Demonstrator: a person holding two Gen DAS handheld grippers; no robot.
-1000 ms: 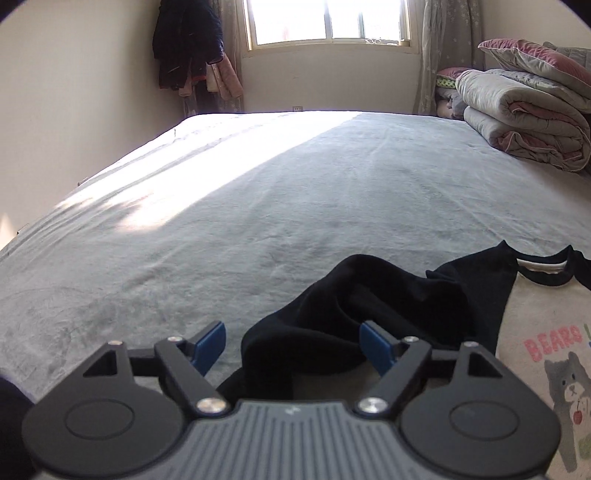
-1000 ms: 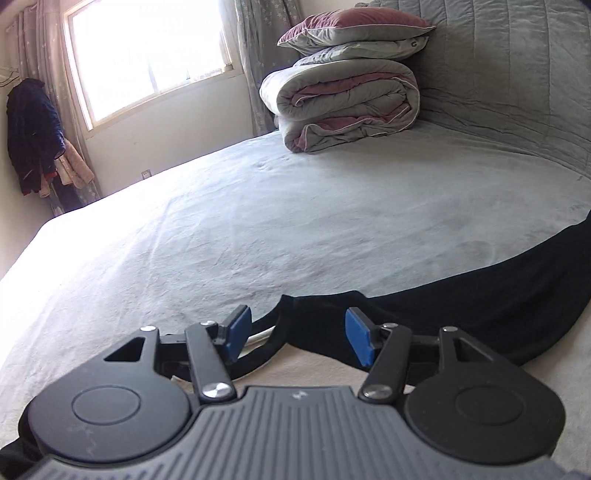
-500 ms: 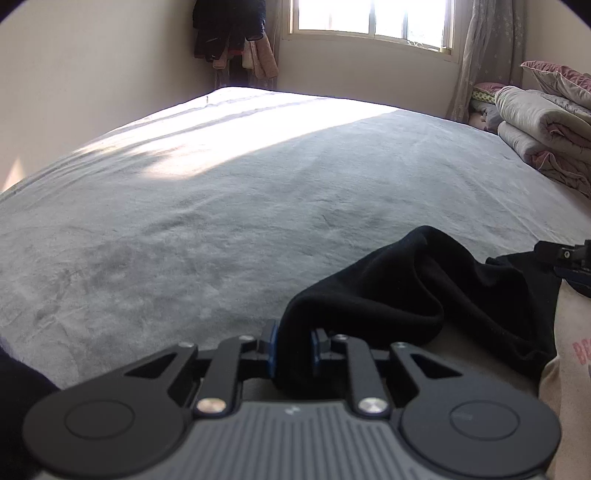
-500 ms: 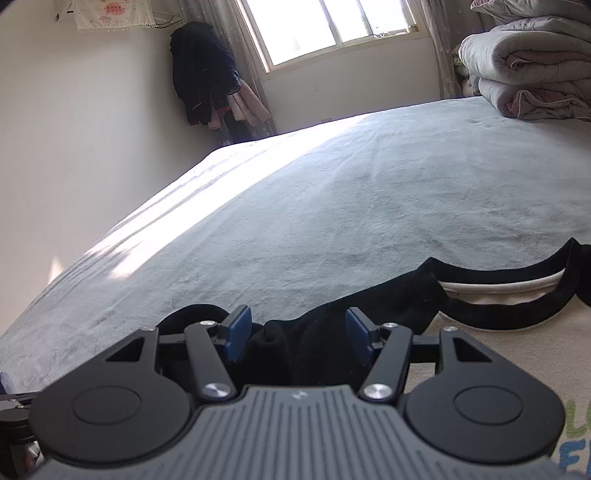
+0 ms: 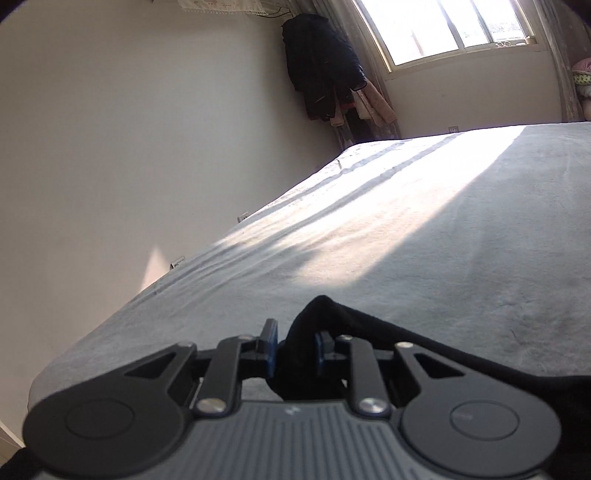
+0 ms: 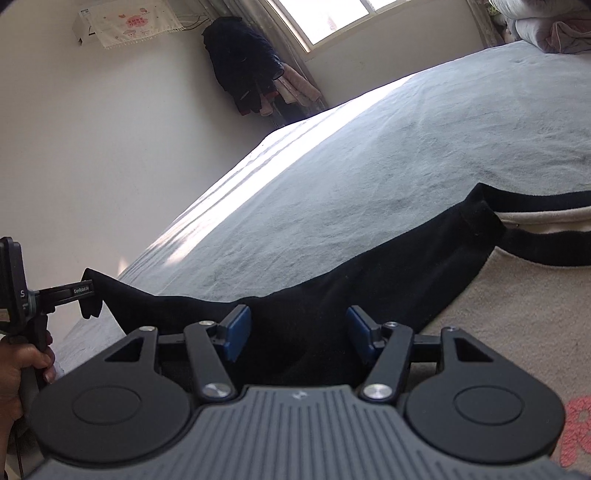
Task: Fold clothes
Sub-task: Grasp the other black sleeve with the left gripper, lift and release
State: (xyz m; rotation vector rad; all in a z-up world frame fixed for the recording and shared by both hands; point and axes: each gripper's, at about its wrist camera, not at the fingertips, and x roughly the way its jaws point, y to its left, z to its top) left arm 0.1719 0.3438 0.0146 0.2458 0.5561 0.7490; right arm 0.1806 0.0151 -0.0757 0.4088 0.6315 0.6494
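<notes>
A cream shirt point(image 6: 517, 314) with black sleeves and a black collar lies on the grey bed point(image 6: 369, 166). Its black sleeve point(image 6: 332, 266) is drawn out straight to the left. My left gripper point(image 5: 295, 343) pinches the sleeve's end point(image 5: 369, 325) between its blue pads, and its jaws are opening slightly with the cloth still between them. In the right wrist view the left gripper point(image 6: 83, 291) shows at the far left, held by a hand point(image 6: 22, 369). My right gripper point(image 6: 299, 330) stands open low over the sleeve near the shoulder, its pads clear of the cloth.
The bed's left edge point(image 5: 166, 280) runs along a bare wall. Dark coats point(image 5: 321, 66) hang in the far corner beside a bright window point(image 5: 454, 29). Folded quilts point(image 6: 546, 29) lie at the far right of the bed.
My left gripper shut on the sleeve and pulled it out to the left, stretching it straight. My right gripper swung left and came down over the sleeve near the shoulder, staying open.
</notes>
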